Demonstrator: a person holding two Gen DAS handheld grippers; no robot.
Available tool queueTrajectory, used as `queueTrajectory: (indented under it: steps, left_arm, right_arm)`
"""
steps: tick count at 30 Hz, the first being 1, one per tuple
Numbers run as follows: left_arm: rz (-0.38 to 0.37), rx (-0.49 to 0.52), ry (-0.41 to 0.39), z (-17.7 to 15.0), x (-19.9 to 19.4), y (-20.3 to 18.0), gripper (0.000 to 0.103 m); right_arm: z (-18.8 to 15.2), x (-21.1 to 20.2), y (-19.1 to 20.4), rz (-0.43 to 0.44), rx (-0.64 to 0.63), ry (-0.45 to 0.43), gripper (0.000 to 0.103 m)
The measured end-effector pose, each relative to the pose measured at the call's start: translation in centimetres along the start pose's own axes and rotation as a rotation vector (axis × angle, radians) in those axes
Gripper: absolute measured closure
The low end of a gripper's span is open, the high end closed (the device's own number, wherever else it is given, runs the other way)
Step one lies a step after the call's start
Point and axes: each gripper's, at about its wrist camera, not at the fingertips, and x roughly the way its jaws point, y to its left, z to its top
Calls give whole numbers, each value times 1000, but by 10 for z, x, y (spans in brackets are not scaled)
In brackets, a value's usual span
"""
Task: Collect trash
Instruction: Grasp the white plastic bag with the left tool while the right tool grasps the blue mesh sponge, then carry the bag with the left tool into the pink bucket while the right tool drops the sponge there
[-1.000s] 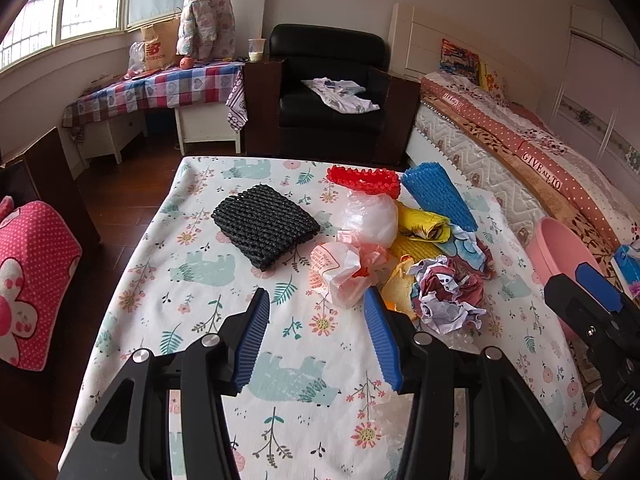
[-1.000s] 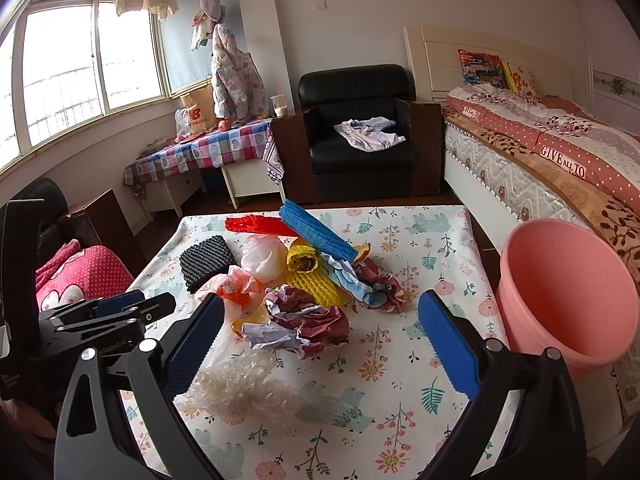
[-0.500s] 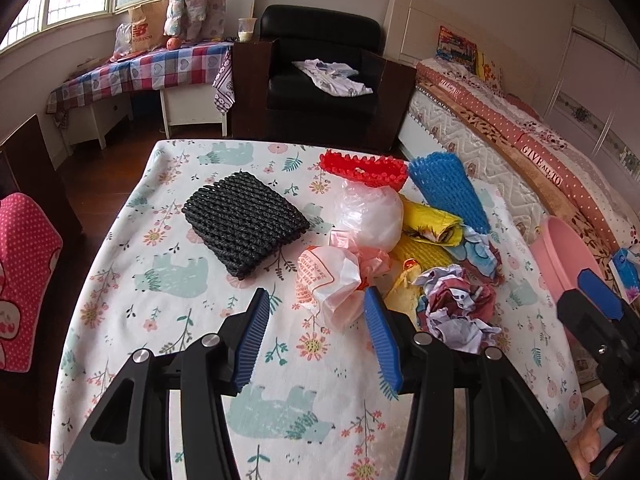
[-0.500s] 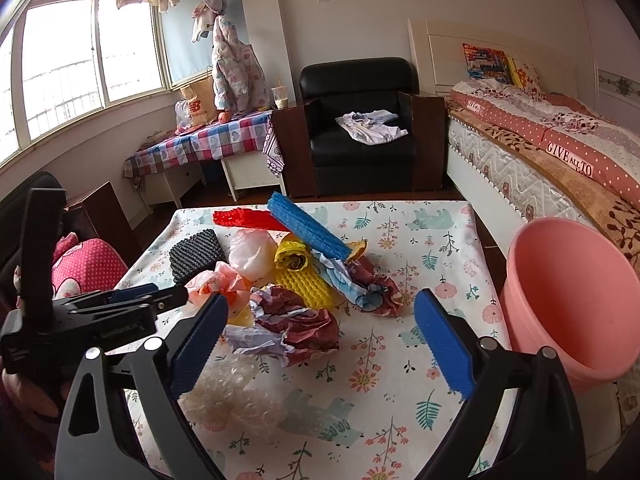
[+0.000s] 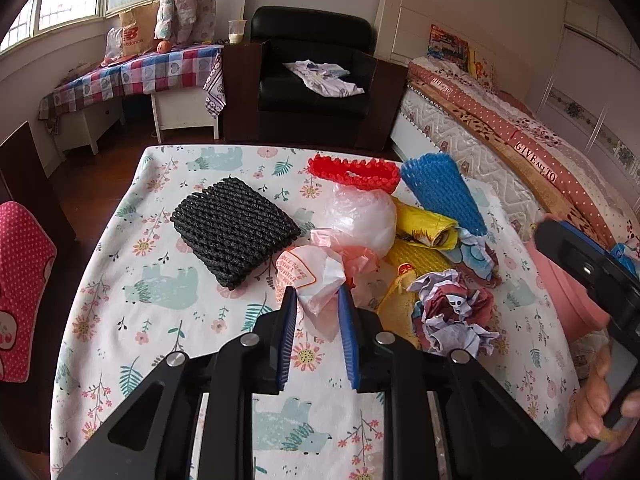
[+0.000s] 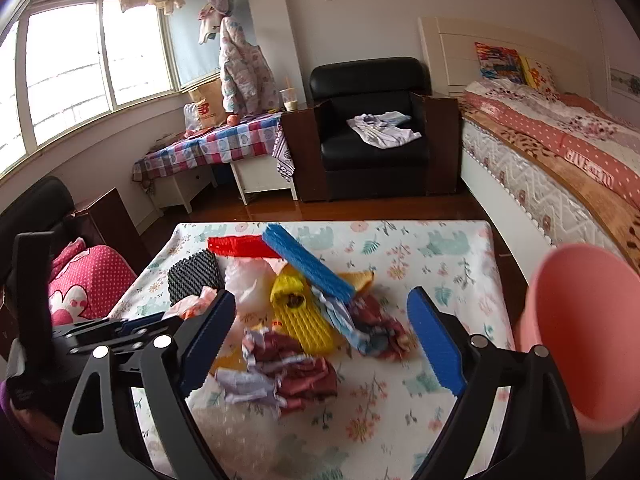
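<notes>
The left tool [image 5: 317, 300] is closing its jaws around the crumpled white paper wrapper with red print [image 5: 310, 276], whose lower tip lies between the blue pads. The right tool [image 6: 320, 320] is wide open but narrowing, empty, above the crumpled maroon-and-white paper [image 6: 296, 372]. Both items lie in the trash pile on the floral-cloth tabletop [image 5: 160, 312], near the pink plastic bucket [image 6: 580, 320].

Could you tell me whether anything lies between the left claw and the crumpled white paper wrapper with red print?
Nothing visible does. The crumpled white paper wrapper with red print already sits between the closing pads of the left claw; the black foam net sleeve lies clear beside it.
</notes>
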Motion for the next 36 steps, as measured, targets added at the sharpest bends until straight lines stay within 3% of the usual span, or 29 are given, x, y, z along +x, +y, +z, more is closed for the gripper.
queueTrajectory:
  steps: [2, 11, 14, 19, 21, 30, 36]
  left_arm:
    - [-11, -2, -6, 0, -5, 2, 94]
    - [-34, -27, -19, -3, -14, 13, 95]
    - [-40, -35, -24, -2, -16, 17, 95]
    - [-48, -42, -27, -2, -18, 18, 95]
    - [-52, -44, -28, -2, -19, 18, 95]
    - [-70, -30, -60, 5, -34, 5, 95]
    - [-110, 16, -103, 17, -49, -23, 95]
  right_arm:
    - [5, 9, 2, 7, -15, 9, 20]
    - [25, 52, 14, 22, -84, 66, 32]
    - [26, 64, 16, 18, -104, 94, 45]
    - [24, 72, 9, 49, -41, 136, 86]
    - [24, 69, 6, 60, -23, 128, 93]
    - [32, 20, -7, 81, 63, 33, 95]
    - [32, -21, -38, 36, 139, -29, 95]
